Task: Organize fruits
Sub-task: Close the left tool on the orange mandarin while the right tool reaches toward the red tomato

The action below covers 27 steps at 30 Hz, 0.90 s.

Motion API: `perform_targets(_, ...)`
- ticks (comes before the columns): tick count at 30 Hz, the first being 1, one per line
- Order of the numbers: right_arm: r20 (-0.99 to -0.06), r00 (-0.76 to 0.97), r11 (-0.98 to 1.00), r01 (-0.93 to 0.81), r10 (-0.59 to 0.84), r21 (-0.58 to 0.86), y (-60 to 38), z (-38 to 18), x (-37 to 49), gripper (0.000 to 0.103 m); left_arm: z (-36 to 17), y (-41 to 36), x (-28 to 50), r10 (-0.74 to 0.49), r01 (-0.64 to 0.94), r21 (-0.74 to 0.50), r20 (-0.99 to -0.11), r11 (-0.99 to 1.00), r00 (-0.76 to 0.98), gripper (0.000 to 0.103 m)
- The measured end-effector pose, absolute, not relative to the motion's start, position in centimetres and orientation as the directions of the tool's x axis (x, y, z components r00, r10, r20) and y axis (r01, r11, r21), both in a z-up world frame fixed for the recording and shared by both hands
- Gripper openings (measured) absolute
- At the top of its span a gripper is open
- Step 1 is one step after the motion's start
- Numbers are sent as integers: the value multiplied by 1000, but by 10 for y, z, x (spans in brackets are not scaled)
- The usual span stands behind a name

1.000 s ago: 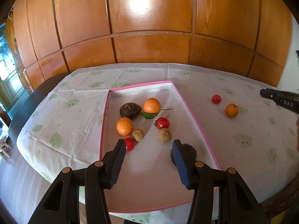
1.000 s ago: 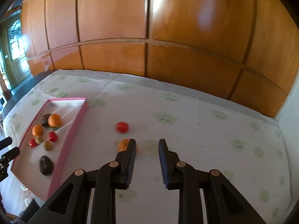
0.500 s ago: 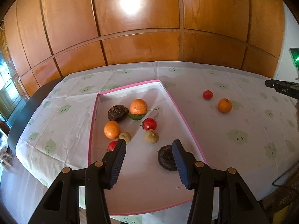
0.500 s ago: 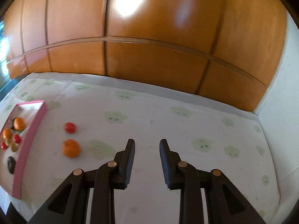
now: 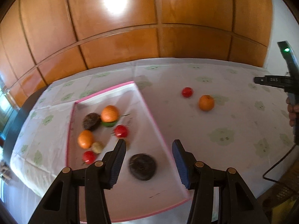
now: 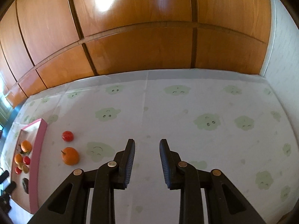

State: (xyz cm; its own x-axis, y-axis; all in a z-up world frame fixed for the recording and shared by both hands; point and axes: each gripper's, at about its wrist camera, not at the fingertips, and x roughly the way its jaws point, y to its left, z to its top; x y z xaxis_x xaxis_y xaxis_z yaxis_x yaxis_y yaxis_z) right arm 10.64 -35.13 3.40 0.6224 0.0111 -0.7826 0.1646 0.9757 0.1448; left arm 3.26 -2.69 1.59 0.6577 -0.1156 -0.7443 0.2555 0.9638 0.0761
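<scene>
A pink-rimmed white tray holds several fruits: two oranges, two dark round fruits, red tomatoes and a small kiwi. My left gripper is open and empty above the tray's near right part, over the dark fruit. An orange and a red tomato lie loose on the tablecloth right of the tray; they also show in the right wrist view, orange and tomato. My right gripper is open and empty above bare cloth, right of them.
The table carries a white cloth with green cloud prints and ends at a wooden panelled wall. The tray sits at the far left in the right wrist view. The right gripper's body shows at the left wrist view's right edge.
The left gripper has swung right over the tray, the dark fruit now between its fingers in view. The right gripper has turned right, away from the loose orange and tomato.
</scene>
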Motion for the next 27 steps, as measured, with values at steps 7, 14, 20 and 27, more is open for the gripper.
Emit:
perform_targets(7,-779,623,965,154,72,212,-347,31,109,27,12,-73,64,-221,349,3,-769,937,600,52)
perform_targets(14,-772,625,959,136,112,249,-344,34,109,28,-7,-128,105,-272,417,-24,-790,909,549,66)
perform_targets(20,-774,619,954,131,133,269,-343,34,109,28,-30,-156,142,-256,401,-41,-828,915,499,67)
perform_targets(27,-790,602,956,144,119,254,-342,28,111,28,-51,-161,157,-251,395,-57,-852,917,459,40)
